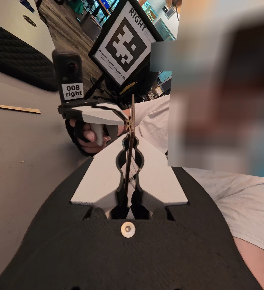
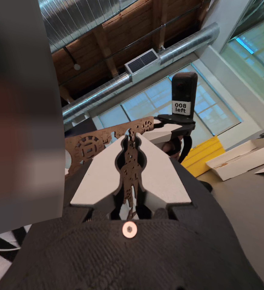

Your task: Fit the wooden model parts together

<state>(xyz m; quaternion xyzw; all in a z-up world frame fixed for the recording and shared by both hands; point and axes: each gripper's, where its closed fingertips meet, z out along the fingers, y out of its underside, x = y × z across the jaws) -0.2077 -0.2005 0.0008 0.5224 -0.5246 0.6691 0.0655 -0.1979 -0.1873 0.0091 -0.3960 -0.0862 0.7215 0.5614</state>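
Thin, perhaps laser-cut wooden sheet (image 2: pixel 87 147).

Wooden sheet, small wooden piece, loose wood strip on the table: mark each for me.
Wooden sheet (image 2: pixel 87 149): right wrist view, on its flat face beside the gear-shaped cutout.
Small wooden piece (image 2: pixel 130 171): right wrist view, mid-length, between the right tool's fingers.
Loose wood strip (image 1: pixel 13 108): left wrist view, middle of the strip.

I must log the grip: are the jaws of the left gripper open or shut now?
Shut on the wooden sheet. In the left wrist view, the left gripper has its jaws pressed against both faces of the thin sheet, seen edge-on.
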